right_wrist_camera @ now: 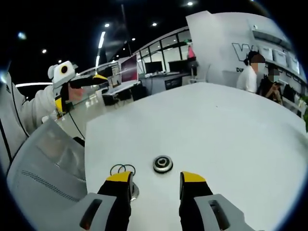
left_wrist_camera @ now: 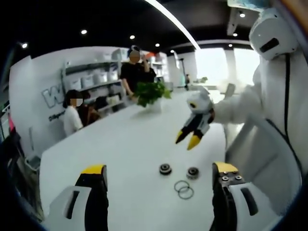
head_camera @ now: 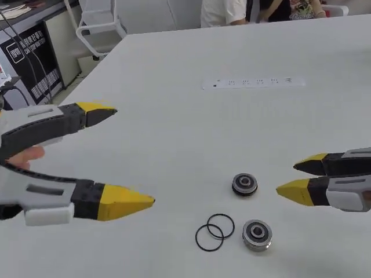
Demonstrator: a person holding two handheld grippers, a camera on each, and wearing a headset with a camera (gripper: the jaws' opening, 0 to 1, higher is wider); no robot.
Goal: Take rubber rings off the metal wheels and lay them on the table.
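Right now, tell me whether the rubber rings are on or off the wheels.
Off: two black rubber rings lie flat on the table, overlapping, beside the nearer metal wheel, around neither wheel.

Two small round silver metal wheels with dark hubs lie on the one white table (head_camera: 174, 133): one wheel (head_camera: 244, 184) just beside the right claw (head_camera: 286, 178), the other wheel (head_camera: 257, 233) below that claw's tips. Two thin black rubber rings, one ring (head_camera: 221, 225) overlapping the second ring (head_camera: 209, 237), lie between the lower wheel and the left claw (head_camera: 134, 156). Two yellow-tipped claws. One long white power strip (head_camera: 253, 83) lies beyond both claws.
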